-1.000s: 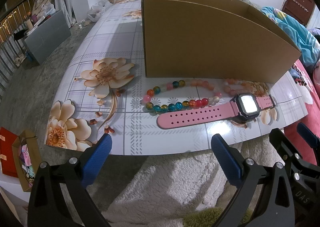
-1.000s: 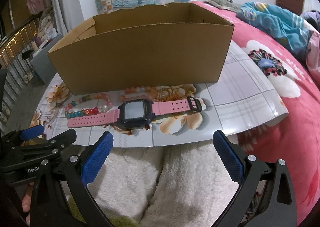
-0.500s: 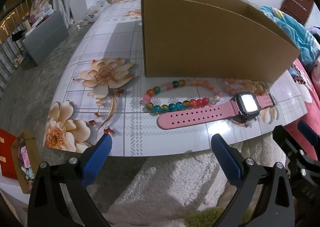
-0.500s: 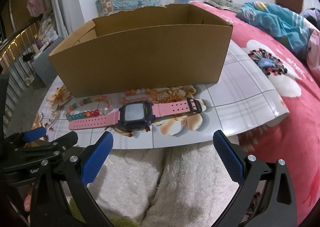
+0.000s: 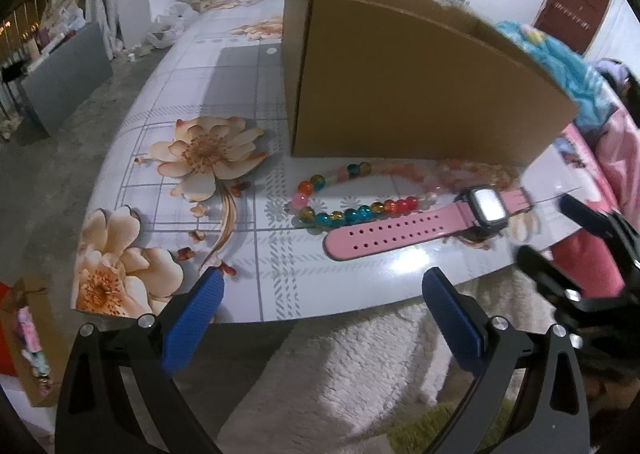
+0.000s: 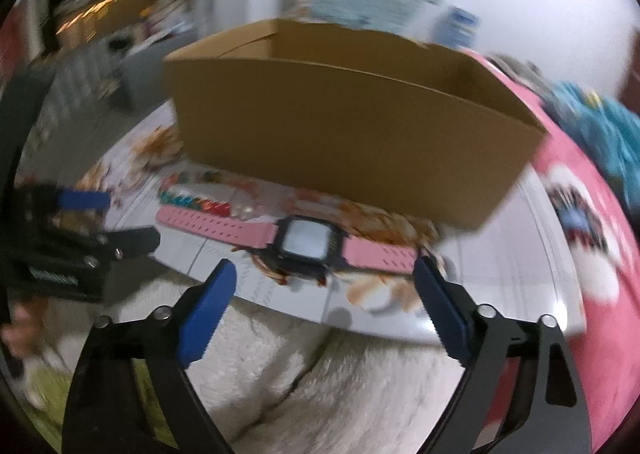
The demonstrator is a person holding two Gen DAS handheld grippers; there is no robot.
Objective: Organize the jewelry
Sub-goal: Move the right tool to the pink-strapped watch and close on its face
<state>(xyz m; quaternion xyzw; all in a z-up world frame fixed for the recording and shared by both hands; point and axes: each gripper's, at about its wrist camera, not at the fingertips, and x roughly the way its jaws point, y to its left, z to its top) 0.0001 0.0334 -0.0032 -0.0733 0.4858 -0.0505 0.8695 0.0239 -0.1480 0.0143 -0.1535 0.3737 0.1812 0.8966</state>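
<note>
On the desk (image 5: 248, 254), in front of the cardboard box (image 5: 408, 94), pink watch (image 6: 304, 242) and bead bracelet (image 5: 352, 210) lie unsorted; nothing looks boxed yet. Right gripper (image 6: 320, 294) jaws have just been closing, nothing between them; left gripper (image 5: 320, 314) jaws released, empty.

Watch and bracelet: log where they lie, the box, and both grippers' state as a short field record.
watch: pink-strapped watch flat on the table, near its front edge
bracelet: multicoloured bead bracelet lying between the watch and the box
box: open-topped cardboard box standing behind both
left gripper: open, nothing between its fingers
right gripper: open, jaws have just been closing; short of the watch, not touching
</note>
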